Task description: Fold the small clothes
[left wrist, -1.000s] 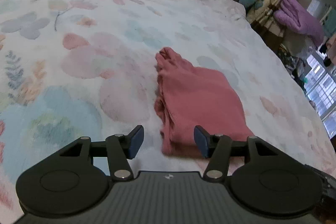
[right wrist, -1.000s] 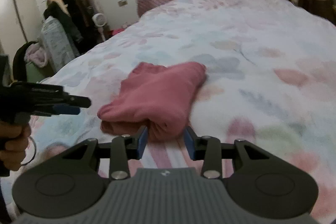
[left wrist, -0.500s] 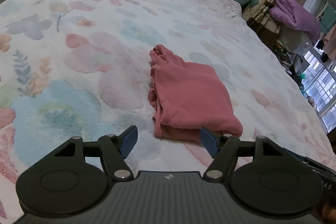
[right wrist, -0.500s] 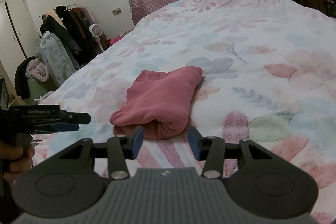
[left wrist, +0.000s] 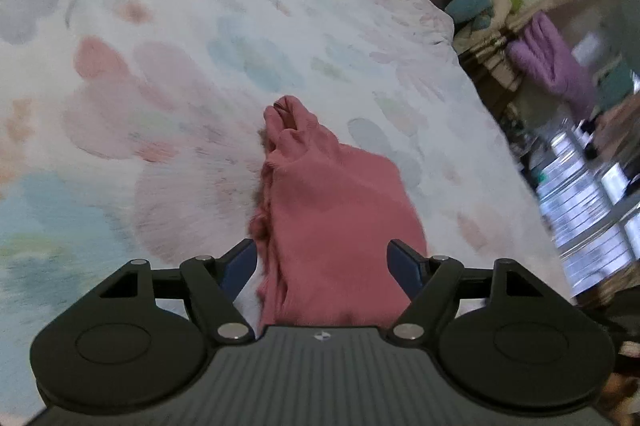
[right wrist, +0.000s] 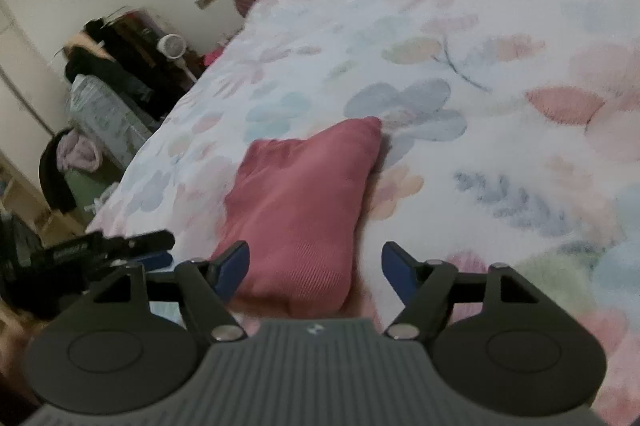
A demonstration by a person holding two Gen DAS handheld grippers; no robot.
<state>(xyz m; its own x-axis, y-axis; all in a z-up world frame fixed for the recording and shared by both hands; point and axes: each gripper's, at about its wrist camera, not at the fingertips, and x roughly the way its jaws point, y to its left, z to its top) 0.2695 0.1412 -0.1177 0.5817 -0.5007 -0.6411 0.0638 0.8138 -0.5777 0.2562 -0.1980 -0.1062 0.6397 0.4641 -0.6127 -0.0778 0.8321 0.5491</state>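
Pink garment (left wrist: pixel 340 218) now between both wider, opening tools.

No words or numbers are showing clearly enough to read in either view. A small white emblem (left wrist: pixel 321 336) is sitting at the lower centre of the left-wrist frame, on the ribbed grey body of the tool; a matching one (right wrist: pixel 315 329) is appearing at the lower centre of the right-wrist frame. Lettering on the other tool (right wrist: pixel 154 250), at lower left, is blurring past reading.
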